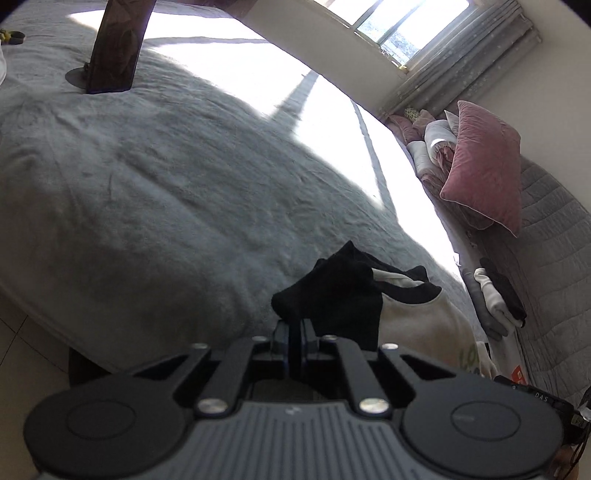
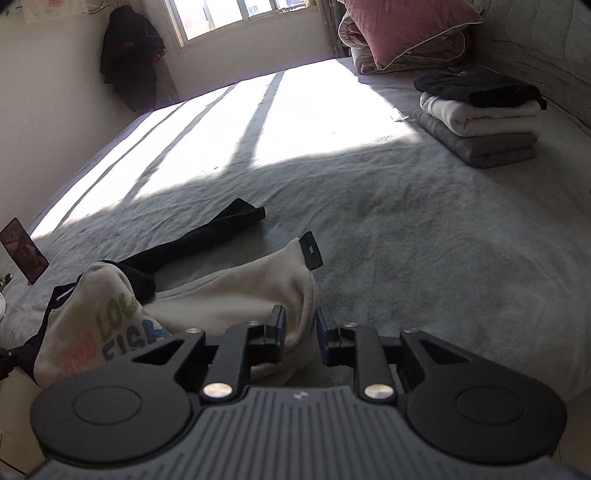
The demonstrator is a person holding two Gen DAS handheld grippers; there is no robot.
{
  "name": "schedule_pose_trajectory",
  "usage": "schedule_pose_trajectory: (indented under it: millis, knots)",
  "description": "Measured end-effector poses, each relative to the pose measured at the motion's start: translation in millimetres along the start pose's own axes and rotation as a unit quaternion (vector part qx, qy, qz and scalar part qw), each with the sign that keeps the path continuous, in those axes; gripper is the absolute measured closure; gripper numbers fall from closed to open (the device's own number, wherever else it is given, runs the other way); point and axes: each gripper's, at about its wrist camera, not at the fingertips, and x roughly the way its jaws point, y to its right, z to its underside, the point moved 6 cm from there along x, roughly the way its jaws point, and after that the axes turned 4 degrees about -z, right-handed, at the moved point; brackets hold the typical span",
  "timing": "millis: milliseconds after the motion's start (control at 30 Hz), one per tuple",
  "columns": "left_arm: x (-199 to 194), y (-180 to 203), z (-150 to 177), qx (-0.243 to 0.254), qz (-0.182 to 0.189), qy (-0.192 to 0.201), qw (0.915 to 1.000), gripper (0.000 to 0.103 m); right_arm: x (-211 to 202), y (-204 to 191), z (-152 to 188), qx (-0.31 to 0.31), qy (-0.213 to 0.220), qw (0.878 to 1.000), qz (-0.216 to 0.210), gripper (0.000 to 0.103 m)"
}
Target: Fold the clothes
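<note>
Left wrist view: the left gripper [image 1: 295, 328] has its fingers pressed together on a black part of a sweatshirt [image 1: 332, 291], pinching the cloth and lifting it slightly off the grey bed [image 1: 147, 177], probably so the fabric can be pulled straight or carried over. The black cloth bunches just past the fingertips, and the cream body of the garment trails down to the right. In the right wrist view the same sweatshirt [image 2: 221, 291] lies crumpled at the near edge of the bed [image 2: 406, 240], cream with coloured letters on the front, and one black sleeve [image 2: 221, 229] stretches away toward the sunlit patch. The right gripper [image 2: 300, 326] is parted, its two fingers standing either side of a cream fold at the hem, close to a small black tag [image 2: 310, 249]; it looks placed to take that fold but is not clamped on it. With one gripper at each end, the garment could be stretched flat, which would suit a fold. Well apart, by the headboard, a stack [image 2: 480, 118] of three folded clothes sits neatly, black over cream over grey, likely where folded clothes are collected. A pink pillow [image 2: 402, 29] leans behind it.
</note>
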Motion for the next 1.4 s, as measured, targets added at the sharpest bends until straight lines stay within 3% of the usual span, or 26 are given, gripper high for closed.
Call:
schedule_pose_trajectory:
  millis: [33, 167, 333, 367, 467, 567, 600, 633, 667, 733, 867, 1000, 1167, 1300, 1400]
  knots:
    - [-1.5, 1.3, -3.1, 0.005, 0.003, 0.006, 1.0, 0.093, 1.2, -4.3, -2.2, -0.003, 0.001, 1.0, -0.007, 0.048]
    - [0.3, 2.2, -15.7, 0.012, 0.007, 0.019, 0.9997, 0.069, 5.7, -21.3, -10.7, -0.016, 0.003, 0.999, -0.036, 0.047]
    - [19.2, 6.0, -23.8, 0.012, 0.017, -0.001, 0.9998, 0.065, 11.4, -42.9, -21.2, -0.031, 0.005, 0.997, -0.073, 0.047]
    - [22.2, 7.9, -22.8, 0.01, 0.023, -0.006, 0.9997, 0.065, 18.2, -51.1, -20.8, -0.023, -0.005, 0.995, -0.1, 0.047]
    - [31.1, 13.7, -20.0, 0.006, 0.041, -0.022, 0.9989, 0.068, 36.5, -70.7, -18.7, -0.003, -0.028, 0.988, -0.154, 0.047]
    - [33.5, 17.1, -16.2, 0.0, 0.047, -0.025, 0.9986, 0.092, 52.3, -83.7, -14.8, 0.004, -0.041, 0.985, -0.17, 0.047]
    - [32.0, 17.5, -15.3, -0.002, 0.046, -0.02, 0.9988, 0.095, 55.8, -86.7, -12.7, 0.005, -0.044, 0.984, -0.172, 0.053]
    - [28.7, 18.2, -14.9, -0.002, 0.043, -0.012, 0.999, 0.097, 58.2, -90.1, -10.2, 0.007, -0.044, 0.984, -0.175, 0.076]
    - [23.7, 18.6, -15.1, -0.003, 0.041, -0.003, 0.9992, 0.097, 56.4, -91.7, -8.4, 0.013, -0.043, 0.983, -0.178, 0.082]
    - [12.9, 18.3, -16.9, -0.004, 0.035, 0.01, 0.9993, 0.098, 47.3, -97.4, -6.2, 0.016, -0.035, 0.981, -0.191, 0.086]
    - [-8.0, 9.4, -21.7, -0.007, 0.01, 0.033, 0.9994, 0.099, 20.2, -117.1, -3.1, 0.002, -0.015, 0.973, -0.229, 0.086]
    - [-7.1, -5.3, -10.3, -0.022, -0.009, 0.02, 0.9995, 0.099, 21.2, -149.3, 18.0, -0.044, -0.051, 0.963, -0.261, 0.087]
    - [2.1, -11.3, 4.3, -0.021, -0.028, 0.003, 0.9994, 0.098, 60.1, -168.3, 59.5, -0.071, -0.123, 0.96, -0.243, 0.089]
    - [6.6, -15.6, 9.3, -0.023, -0.033, -0.005, 0.9992, 0.098, 62.5, -171.7, 68.5, -0.089, -0.117, 0.962, -0.23, 0.092]
    - [8.3, -17.0, 9.2, -0.027, -0.031, -0.007, 0.9991, 0.098, 52.8, -172.3, 64.4, -0.091, -0.107, 0.962, -0.234, 0.084]
